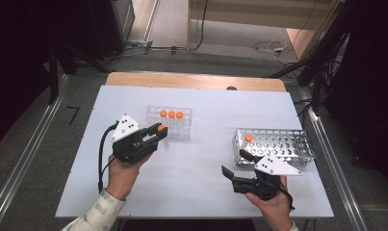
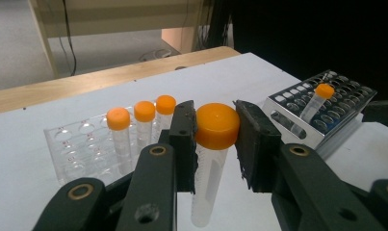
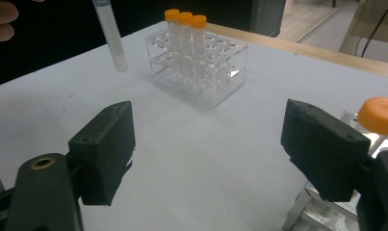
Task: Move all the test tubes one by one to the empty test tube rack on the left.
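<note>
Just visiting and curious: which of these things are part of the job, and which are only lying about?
In the job:
held tube
left tool
right tool
clear rack
metal rack

Lying about:
floor cables

No readable writing anywhere.

The clear plastic tube with the orange screw cap (image 2: 215, 126) shows faint graduation marks down its side, too blurred to read; the clear acrylic rack (image 2: 81, 149) and the perforated metal rack (image 2: 321, 115) on the white table (image 1: 201, 163) carry no legible label, brand or number.
</note>
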Motion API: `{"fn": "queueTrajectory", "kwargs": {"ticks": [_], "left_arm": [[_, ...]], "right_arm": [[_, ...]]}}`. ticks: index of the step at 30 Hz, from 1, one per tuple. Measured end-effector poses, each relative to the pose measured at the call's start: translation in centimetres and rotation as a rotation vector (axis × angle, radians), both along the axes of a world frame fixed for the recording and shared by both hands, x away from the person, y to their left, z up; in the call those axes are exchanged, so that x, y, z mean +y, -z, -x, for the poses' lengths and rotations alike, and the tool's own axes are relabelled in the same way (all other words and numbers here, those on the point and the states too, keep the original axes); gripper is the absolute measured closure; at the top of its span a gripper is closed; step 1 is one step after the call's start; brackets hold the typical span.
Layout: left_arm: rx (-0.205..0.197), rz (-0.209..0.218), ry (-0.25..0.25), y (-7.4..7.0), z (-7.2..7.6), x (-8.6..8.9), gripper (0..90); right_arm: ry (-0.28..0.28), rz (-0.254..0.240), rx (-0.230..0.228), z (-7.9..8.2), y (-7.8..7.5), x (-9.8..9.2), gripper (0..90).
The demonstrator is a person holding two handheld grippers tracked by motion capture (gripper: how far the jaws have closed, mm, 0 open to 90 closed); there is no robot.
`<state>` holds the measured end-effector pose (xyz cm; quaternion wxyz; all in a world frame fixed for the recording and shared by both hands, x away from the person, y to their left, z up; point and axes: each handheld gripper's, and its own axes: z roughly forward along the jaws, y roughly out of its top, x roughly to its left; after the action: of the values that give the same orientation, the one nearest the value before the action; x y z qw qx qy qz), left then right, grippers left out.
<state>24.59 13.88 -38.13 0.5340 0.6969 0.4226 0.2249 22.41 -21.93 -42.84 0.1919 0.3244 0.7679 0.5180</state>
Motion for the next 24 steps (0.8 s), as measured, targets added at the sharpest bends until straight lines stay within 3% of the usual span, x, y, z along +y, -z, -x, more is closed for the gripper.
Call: {"fn": "queueTrajectory", "kwargs": {"ticks": [24], "left_arm": [[0.007, -0.016, -0.091, -1.0, -3.3, 1.4, 70.4]], "right_arm": [[0.048, -0.011, 0.009, 0.0, 0.3, -2.0, 18.3]]}}
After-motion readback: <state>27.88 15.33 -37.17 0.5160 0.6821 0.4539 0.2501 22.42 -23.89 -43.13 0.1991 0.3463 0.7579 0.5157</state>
